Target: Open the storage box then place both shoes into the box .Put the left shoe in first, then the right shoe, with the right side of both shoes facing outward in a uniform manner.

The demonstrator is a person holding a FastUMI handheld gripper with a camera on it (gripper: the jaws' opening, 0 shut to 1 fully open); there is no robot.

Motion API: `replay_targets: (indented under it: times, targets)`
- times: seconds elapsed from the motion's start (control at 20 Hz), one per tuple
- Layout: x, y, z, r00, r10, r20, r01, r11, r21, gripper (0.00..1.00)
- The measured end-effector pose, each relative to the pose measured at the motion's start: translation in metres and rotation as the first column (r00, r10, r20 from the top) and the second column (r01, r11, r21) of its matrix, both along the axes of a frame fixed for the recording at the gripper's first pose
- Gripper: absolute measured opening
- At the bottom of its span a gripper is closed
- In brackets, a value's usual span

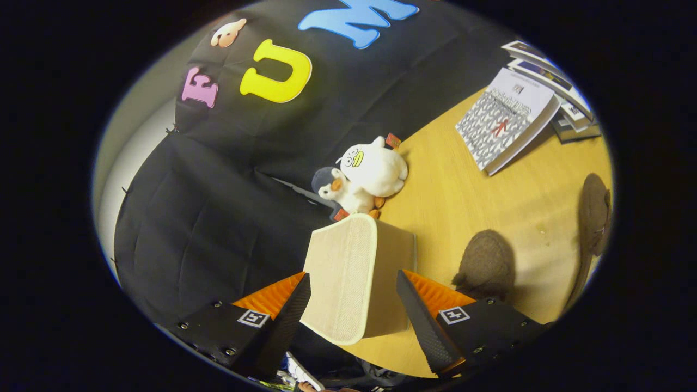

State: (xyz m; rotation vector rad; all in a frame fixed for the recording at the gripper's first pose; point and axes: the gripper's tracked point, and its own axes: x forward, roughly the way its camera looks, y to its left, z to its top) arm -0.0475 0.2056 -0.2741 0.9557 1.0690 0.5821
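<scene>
The beige fabric storage box (pixel 354 275) sits between the spread jaws of the gripper (pixel 354 299), untouched; two brown felt shoes (pixel 486 265) lie at three o'clock on the tabletop (pixel 468 201).

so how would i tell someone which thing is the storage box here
Start at the wooden table and find the two plush toys against the black cloth wall. Just in front of them stands the storage box, between the fingers of the open claw. It is the one pale, mesh-textured block; the brown shoes beside it are dark and rounded.
</scene>
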Motion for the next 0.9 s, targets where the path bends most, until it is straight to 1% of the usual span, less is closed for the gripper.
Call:
replay_targets:
  times: [0.15, 0.3, 0.45, 0.5, 0.7, 0.8, 0.85, 0.9]
  targets:
    - [-0.005, 0.015, -0.014, 0.996, 0.027, -0.087, -0.021, 0.997, 0.079, 0.97]
    - [-0.006, 0.029, -0.035, 0.984, 0.033, -0.173, -0.010, 0.992, 0.129, 0.97]
    - [-0.005, 0.040, -0.048, 0.979, 0.038, -0.198, -0.010, 0.990, 0.142, 0.96]
    - [-0.005, 0.048, -0.050, 0.978, 0.044, -0.204, -0.013, 0.988, 0.152, 0.94]
    - [-0.003, 0.064, -0.051, 0.977, 0.054, -0.205, -0.020, 0.986, 0.166, 0.94]
    - [-0.004, 0.069, -0.046, 0.979, 0.064, -0.196, -0.027, 0.983, 0.183, 0.82]
    - [-0.006, 0.075, -0.050, 0.978, 0.064, -0.198, -0.032, 0.987, 0.159, 0.77]
    - [-0.002, 0.068, -0.056, 0.978, 0.052, -0.201, -0.027, 0.992, 0.125, 0.59]
